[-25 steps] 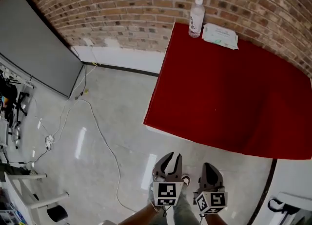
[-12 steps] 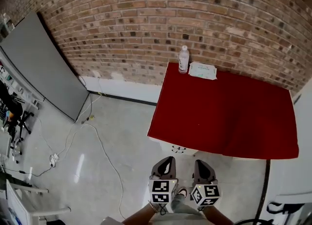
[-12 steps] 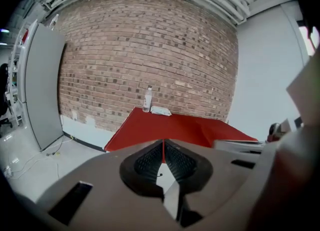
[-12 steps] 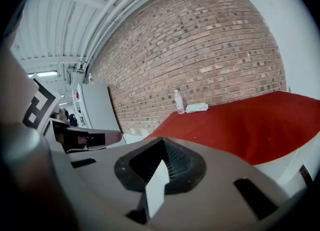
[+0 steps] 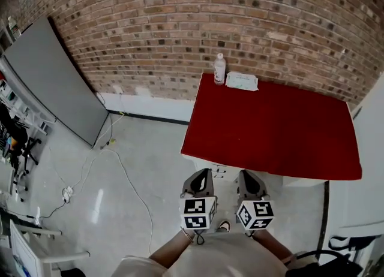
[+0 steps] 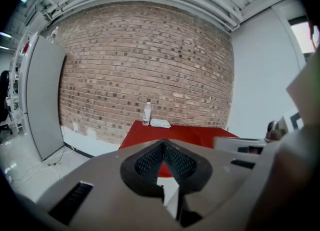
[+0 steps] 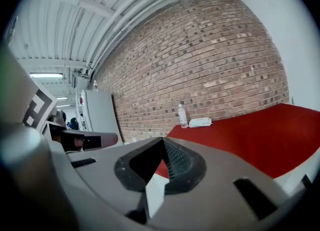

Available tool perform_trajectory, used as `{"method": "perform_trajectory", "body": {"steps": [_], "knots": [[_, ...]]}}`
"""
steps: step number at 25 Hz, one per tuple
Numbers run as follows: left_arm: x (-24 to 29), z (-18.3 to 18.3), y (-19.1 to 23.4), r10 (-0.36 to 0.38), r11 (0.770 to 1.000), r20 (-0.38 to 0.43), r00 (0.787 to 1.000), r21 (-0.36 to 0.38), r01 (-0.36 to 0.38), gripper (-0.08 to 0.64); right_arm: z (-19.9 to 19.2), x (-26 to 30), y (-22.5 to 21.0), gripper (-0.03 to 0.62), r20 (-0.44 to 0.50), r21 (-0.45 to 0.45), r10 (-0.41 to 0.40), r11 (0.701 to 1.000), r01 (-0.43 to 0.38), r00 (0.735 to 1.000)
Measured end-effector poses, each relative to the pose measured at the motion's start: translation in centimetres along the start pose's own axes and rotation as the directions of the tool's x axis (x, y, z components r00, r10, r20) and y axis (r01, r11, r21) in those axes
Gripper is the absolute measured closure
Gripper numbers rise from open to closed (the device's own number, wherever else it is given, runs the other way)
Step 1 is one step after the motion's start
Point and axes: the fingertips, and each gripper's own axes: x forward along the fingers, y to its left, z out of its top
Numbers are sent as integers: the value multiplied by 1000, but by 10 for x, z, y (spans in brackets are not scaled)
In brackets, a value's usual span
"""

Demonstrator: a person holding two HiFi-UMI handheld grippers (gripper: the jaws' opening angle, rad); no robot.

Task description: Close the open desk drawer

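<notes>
A desk under a red cloth (image 5: pixel 270 126) stands against the brick wall. Below the cloth's near edge a strip of white desk front (image 5: pixel 219 171) shows; whether a drawer there stands out I cannot tell. My left gripper (image 5: pixel 200 175) and right gripper (image 5: pixel 246 175) hang side by side just short of that edge, touching nothing. The left gripper (image 6: pixel 163 142) has just been closing and its jaws now meet with nothing between them. The right gripper (image 7: pixel 162 140) also has its pads together and empty. Both point over the cloth.
A clear bottle (image 5: pixel 219 69) and a packet of wipes (image 5: pixel 242 81) sit at the desk's far edge. A grey panel (image 5: pixel 54 81) leans on the wall at left. Cables (image 5: pixel 120 168) trail over the floor. A white unit (image 5: pixel 372 150) flanks the desk's right.
Both grippers have risen and stand closer to the desk's near edge. The left jaws, slightly apart a second ago, have come together. The head view now takes in more of the wall.
</notes>
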Motion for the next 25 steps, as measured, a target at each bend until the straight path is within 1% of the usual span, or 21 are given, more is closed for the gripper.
{"method": "perform_trajectory", "body": {"steps": [2,6,9,13,15,18,22,25], "knots": [[-4,1,-1,-1,1000,1,1000,3,1,551,3,-3,2,594,1,-8,-1,1000,1,1000],[-13,-10,-2,-5,1000,-17,1000,-1,5,551,-12,-11,9,594,-28,-3,-2,1000,2,1000],[-18,-11,-4,-12,1000,-24,1000,3,13,551,-15,-16,14,594,-47,2,-1,1000,1,999],[-21,-9,-5,-20,1000,-21,1000,16,21,550,-15,-16,21,594,-54,-58,-3,998,0,999],[-21,-11,-3,-12,1000,-24,1000,8,12,550,-13,-15,23,594,-44,-72,1,997,-4,999],[-21,-15,4,7,1000,-32,999,-14,-7,549,-10,-13,23,594,-35,-57,0,998,-2,999],[-22,-14,10,21,1000,-34,999,-20,-22,550,-8,-12,20,594,-34,-37,-7,999,6,999],[-21,-14,13,31,999,-31,999,-24,-31,550,-7,-13,17,595,-15,-26,-17,1000,17,1000]]}}
